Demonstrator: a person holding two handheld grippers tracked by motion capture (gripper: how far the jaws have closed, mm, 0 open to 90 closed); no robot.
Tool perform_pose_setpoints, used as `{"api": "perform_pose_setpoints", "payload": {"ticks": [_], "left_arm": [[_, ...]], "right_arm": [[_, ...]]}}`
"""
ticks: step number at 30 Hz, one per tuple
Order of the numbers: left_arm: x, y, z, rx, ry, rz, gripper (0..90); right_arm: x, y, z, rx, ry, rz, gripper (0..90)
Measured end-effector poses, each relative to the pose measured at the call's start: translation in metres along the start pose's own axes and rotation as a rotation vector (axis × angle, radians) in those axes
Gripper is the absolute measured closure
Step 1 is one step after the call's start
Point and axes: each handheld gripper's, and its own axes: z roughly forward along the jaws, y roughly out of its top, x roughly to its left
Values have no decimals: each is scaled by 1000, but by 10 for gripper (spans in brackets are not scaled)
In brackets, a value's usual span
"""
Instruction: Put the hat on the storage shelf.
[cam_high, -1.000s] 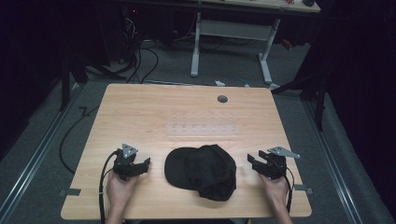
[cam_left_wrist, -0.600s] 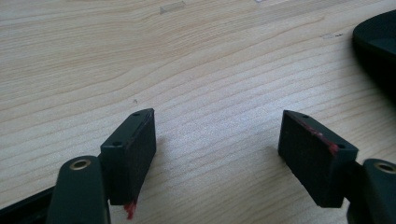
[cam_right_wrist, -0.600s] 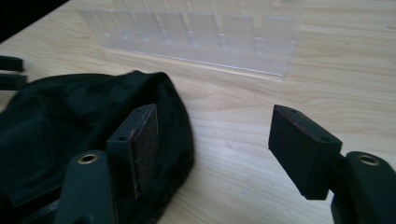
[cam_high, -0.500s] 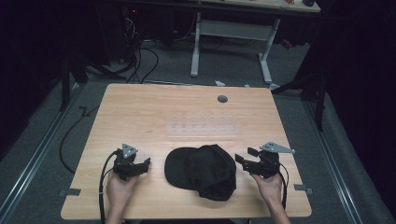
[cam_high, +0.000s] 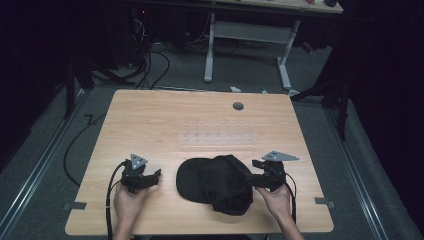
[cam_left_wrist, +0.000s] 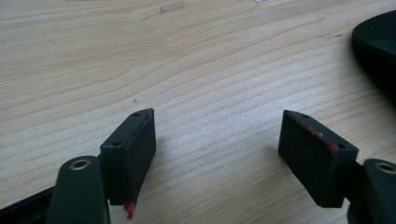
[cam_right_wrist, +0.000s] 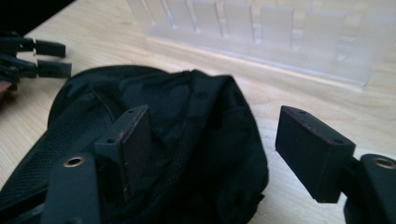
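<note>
A black cap (cam_high: 215, 182) lies on the wooden table (cam_high: 150, 125), near the middle of the front edge. My right gripper (cam_high: 248, 174) reaches over the cap's right side. Its jaws have just been opening, and the cap's fabric (cam_right_wrist: 187, 107) lies under and between them with neither pad pressing on it. My right gripper (cam_right_wrist: 219, 149) has one jaw above the cap and the other above bare wood. My left gripper (cam_high: 156, 175) rests open, left of the cap and apart from it. My left gripper (cam_left_wrist: 217, 140) has nothing between its pads, and the cap's brim (cam_left_wrist: 378, 42) is off to one side.
A clear plastic rack (cam_high: 217, 136) with several slots lies flat behind the cap, close by in the right gripper view (cam_right_wrist: 261, 32). A round cable hole (cam_high: 238, 106) sits near the table's far edge. Cables and a white-legged desk (cam_high: 247, 37) stand on the floor beyond.
My right gripper has moved left and a little up, from beside the cap to over its right edge, and its jaws have spread wider. The left gripper and the cap have stayed put.
</note>
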Motion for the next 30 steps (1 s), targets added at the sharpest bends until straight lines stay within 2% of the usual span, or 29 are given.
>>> {"api": "perform_pose_setpoints", "payload": {"ticks": [3,4,8,11,16,19,21,22,25,28,30], "left_arm": [[0,0,0,0,0,0,281],[0,0,0,0,0,0,281],[0,0,0,0,0,0,281],[0,0,0,0,0,0,281],[0,0,0,-1,0,-2,281],[0,0,0,-1,1,1,281],[0,0,0,-1,2,1,281],[0,0,0,1,2,1,282],[0,0,0,1,2,2,282],[0,0,0,1,2,2,281],[0,0,0,0,2,2,281]], "right_arm": [[1,-1,4,21,-4,-2,251],[1,-3,9,51,-12,3,240],[-1,-6,18,86,-28,13,234],[-3,-9,26,119,-62,18,231],[-6,-15,40,167,-82,27,235],[-9,-19,46,180,-65,52,296],[-10,-20,47,175,-60,51,324],[-9,-21,47,166,-67,39,404],[-8,-23,46,158,-58,35,522],[-10,-24,47,151,-7,44,648],[-11,-24,47,151,9,50,691]]}}
